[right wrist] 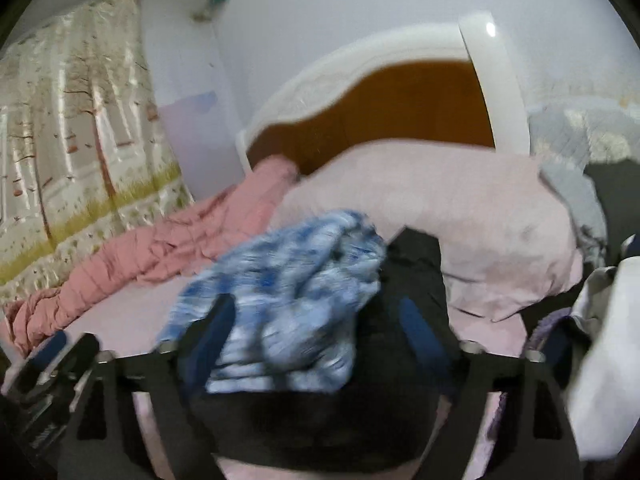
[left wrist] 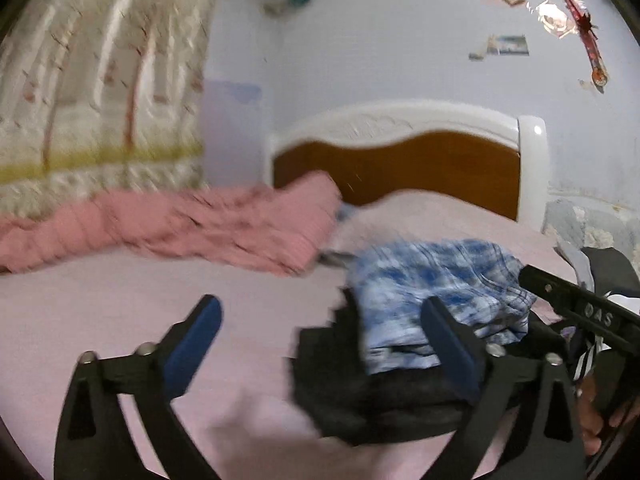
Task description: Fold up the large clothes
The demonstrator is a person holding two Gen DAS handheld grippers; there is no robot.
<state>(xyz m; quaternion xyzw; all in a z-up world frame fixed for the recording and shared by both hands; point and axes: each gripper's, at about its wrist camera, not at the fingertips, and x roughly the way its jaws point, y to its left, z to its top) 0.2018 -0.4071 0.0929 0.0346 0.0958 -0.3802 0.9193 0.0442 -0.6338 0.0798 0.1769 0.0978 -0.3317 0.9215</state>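
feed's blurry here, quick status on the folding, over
Left gripper and right gripper jaws both wide, nothing pinched. Blue plaid garment lies atop black garment on pink sheet. Pink blanket bunched behind, clear of the pile.

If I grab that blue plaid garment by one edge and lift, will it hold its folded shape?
Probably not. The blue plaid garment lies in soft creases and bunches, so it looks thin and floppy and would likely unfold and hang. It rests on a dark garment; pinching deep might catch both. It seems light, easy to drag across the pink sheet.
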